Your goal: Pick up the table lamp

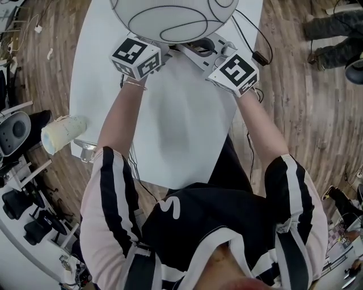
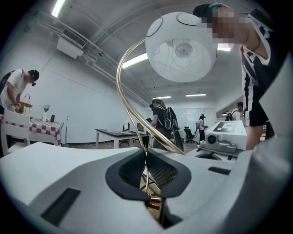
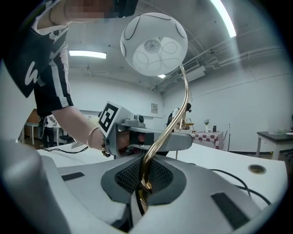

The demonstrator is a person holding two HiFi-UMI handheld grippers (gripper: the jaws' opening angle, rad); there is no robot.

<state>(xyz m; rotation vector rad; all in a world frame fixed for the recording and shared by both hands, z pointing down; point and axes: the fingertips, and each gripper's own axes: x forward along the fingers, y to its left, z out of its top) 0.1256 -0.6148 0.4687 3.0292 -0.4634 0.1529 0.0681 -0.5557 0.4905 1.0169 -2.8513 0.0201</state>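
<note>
The table lamp has a white globe shade [image 1: 170, 17] with thin dark lines and a curved gold stem. In the head view the shade covers the jaws of both grippers; the left marker cube [image 1: 136, 56] and the right marker cube [image 1: 235, 71] flank it. In the left gripper view my left gripper [image 2: 149, 176] is shut on the gold stem [image 2: 126, 105], with the shade [image 2: 181, 48] above. My right gripper [image 3: 143, 180] is shut on the stem [image 3: 171, 123] from the opposite side, below the shade [image 3: 153, 43]. The two grippers face each other low on the stem.
The white table [image 1: 113, 90] carries a black cable [image 1: 255, 54] at its right edge. A pale paper cup [image 1: 62, 133] lies at the table's left corner, with camera gear [image 1: 14, 133] on the floor beside it. A person's legs [image 1: 334, 34] stand at the far right.
</note>
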